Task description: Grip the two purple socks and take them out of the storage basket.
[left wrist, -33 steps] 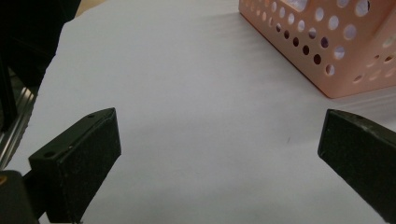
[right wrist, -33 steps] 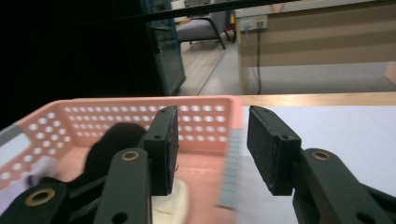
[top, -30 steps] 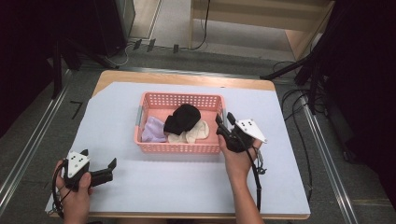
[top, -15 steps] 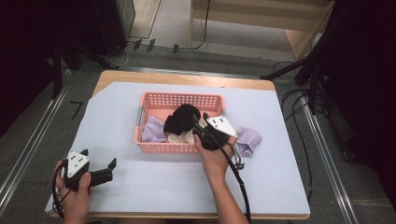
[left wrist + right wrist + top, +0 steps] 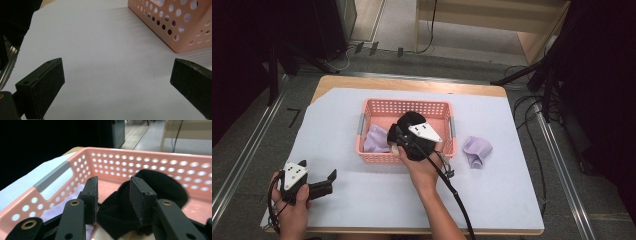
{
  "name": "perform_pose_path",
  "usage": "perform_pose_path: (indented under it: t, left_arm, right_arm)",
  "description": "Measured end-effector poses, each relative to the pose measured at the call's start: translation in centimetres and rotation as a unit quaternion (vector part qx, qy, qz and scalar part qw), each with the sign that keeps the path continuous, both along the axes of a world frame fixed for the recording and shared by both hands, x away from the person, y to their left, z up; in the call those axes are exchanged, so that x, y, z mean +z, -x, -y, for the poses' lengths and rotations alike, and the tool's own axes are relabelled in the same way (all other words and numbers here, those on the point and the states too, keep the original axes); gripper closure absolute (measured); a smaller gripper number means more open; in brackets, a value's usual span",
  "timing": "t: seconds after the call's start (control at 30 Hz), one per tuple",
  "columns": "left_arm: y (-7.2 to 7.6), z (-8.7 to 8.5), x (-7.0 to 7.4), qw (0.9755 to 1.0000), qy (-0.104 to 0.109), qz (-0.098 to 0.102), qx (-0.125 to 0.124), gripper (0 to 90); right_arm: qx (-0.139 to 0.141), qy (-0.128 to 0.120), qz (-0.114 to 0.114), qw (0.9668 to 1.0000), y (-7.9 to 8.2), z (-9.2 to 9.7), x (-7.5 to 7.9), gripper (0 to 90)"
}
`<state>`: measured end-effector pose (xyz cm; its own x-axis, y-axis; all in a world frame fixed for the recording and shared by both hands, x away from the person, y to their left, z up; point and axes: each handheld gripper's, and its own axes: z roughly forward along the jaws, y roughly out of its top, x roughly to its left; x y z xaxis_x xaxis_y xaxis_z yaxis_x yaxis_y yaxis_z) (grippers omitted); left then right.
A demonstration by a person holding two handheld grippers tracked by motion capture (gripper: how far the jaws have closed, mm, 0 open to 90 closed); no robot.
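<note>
Lilac cloth [image 5: 476, 151] beside basket [image 5: 406, 106] (outside).

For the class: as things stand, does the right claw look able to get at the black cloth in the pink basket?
Probably yes. The right claw hangs over the pink basket with its jaws partly open straight above the black cloth. Nothing lies between them, and the basket is open on top.
</note>
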<state>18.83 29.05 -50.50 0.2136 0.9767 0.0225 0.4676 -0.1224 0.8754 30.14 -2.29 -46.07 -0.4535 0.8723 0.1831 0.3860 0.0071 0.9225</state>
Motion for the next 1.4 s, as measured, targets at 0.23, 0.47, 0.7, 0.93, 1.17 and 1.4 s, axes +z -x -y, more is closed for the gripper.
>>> perform_pose_path:
  t: [0.23, 0.47, 0.7, 0.93, 1.17, 1.4]
  left_arm:
    - [0.0, 0.0, 0.0, 1.0, 0.0, -0.001, -0.002, 0.2]
    - [0.0, -0.1, 0.1, 1.0, 0.001, -0.005, -0.002, 0.1]
    - [0.0, -0.1, 0.0, 1.0, 0.001, -0.004, -0.001, 0.1]
    - [0.0, -0.1, 0.1, 1.0, 0.0, -0.005, -0.003, 0.2]
    - [0.0, -0.1, 0.0, 1.0, 0.002, -0.003, -0.003, 0.2]
    - [0.0, -0.1, 0.1, 1.0, 0.002, -0.006, -0.002, 0.1]
  right_arm:
    - [0.017, 0.021, -0.036, 0.999, -0.7, -2.3, -0.3, 61.2]
    - [0.022, 0.046, -0.086, 0.995, -2.2, -3.6, -0.6, 61.2]
    - [0.023, 0.065, -0.113, 0.9912, -3.2, -4.6, -1.0, 57.8]
    - [0.044, 0.064, -0.159, 0.9842, -3.9, -5.4, -1.1, 61.4]
    - [0.062, 0.063, -0.131, 0.9873, -3.5, -5.6, -1.0, 86.9]
    - [0.064, 0.002, -0.065, 0.9958, -2.6, -4.3, 0.2, 88.6]
